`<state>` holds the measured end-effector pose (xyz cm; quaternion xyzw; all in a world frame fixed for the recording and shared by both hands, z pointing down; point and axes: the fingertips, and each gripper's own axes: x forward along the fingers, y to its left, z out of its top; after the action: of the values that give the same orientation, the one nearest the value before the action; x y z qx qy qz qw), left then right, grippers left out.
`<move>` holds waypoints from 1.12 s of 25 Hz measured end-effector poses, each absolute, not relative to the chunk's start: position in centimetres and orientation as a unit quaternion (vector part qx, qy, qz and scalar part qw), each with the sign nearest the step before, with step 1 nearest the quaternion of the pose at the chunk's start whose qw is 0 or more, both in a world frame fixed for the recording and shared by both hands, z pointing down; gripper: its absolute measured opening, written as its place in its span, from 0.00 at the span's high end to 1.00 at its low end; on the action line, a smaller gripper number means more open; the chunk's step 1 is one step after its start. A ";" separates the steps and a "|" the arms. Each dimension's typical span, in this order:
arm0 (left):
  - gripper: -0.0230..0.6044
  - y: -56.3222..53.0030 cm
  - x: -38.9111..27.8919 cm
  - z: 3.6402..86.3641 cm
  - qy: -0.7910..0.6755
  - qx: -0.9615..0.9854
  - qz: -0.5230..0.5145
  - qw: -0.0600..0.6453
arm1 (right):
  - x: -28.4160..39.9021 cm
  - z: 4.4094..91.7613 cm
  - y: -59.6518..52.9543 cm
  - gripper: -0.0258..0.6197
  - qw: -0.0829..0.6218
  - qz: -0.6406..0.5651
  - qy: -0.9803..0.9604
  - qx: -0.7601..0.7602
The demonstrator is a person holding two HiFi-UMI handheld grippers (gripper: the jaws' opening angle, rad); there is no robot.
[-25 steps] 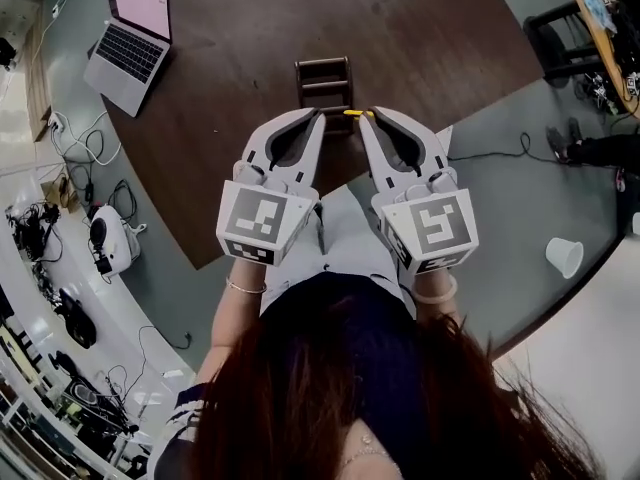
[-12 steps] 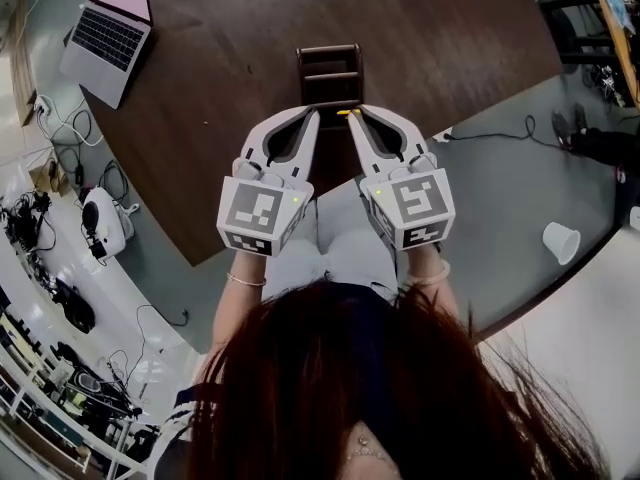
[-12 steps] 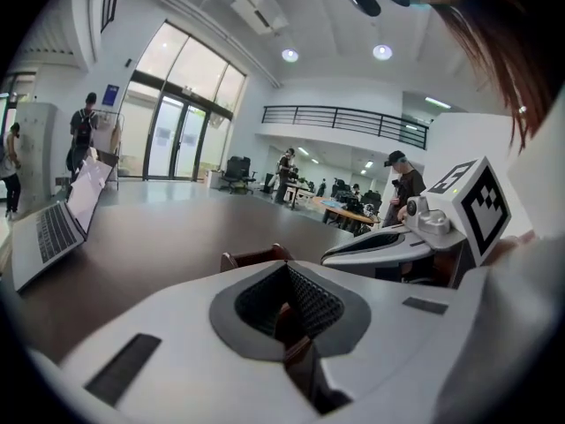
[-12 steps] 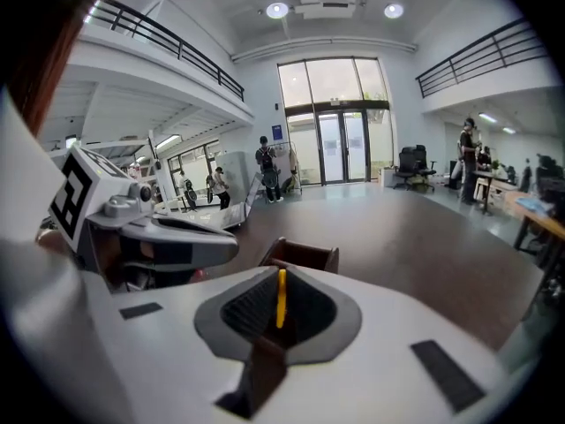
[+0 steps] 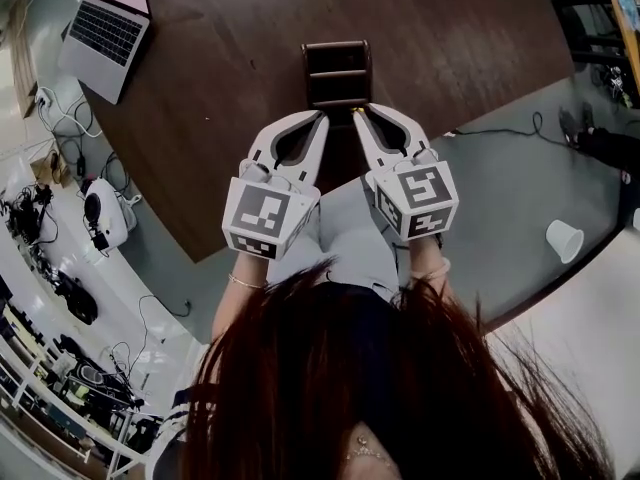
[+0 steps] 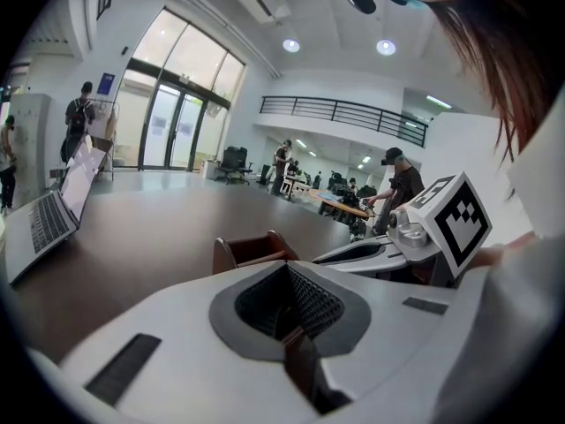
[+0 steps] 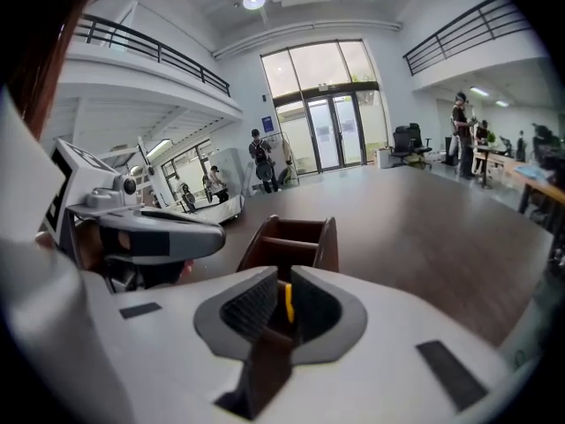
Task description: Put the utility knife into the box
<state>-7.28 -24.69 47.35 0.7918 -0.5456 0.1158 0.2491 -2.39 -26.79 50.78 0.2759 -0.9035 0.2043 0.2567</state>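
Note:
A dark wooden box point(image 5: 337, 73) with open compartments stands on the brown table point(image 5: 220, 118), just beyond both gripper tips. My right gripper point(image 5: 360, 114) is shut on the utility knife point(image 5: 355, 112). Only a thin yellow sliver of the knife point(image 7: 287, 299) shows between the pads, and the box point(image 7: 291, 241) lies straight ahead of it. My left gripper point(image 5: 322, 116) hovers beside the right one, shut with nothing in it. In the left gripper view the box point(image 6: 252, 250) sits just past the jaws, with the right gripper point(image 6: 380, 254) alongside.
A laptop point(image 5: 105, 18) lies open at the table's far left. On the grey floor to the right are a paper cup point(image 5: 563, 240) and a black cable point(image 5: 500, 133). Cables and devices point(image 5: 100, 230) clutter the floor at left. People stand far off.
Both grippers have drawn closer together and a little nearer the box. The right gripper has shifted left with the knife still in it.

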 end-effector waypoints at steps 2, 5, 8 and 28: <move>0.96 -24.7 -7.2 47.2 -0.544 0.794 0.117 0.243 | -2.2 50.1 -27.0 0.90 0.249 0.201 -0.905 0.282; 0.96 -24.8 -7.1 46.6 -0.542 0.799 0.116 0.234 | -1.6 48.4 -27.4 0.90 0.228 0.190 -0.907 0.298; 0.96 -24.8 -7.0 45.5 -0.543 0.802 0.115 0.220 | -0.7 46.0 -27.9 0.90 0.203 0.177 -0.910 0.315; 0.96 -24.8 -6.6 34.2 -0.579 0.806 0.082 0.096 | -0.3 34.1 -26.4 0.94 0.111 0.084 -0.941 0.307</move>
<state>-6.55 -24.80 34.21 0.8058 -0.5787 0.0818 0.0960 -0.29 -26.38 34.08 0.3074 -0.9414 0.0845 0.1105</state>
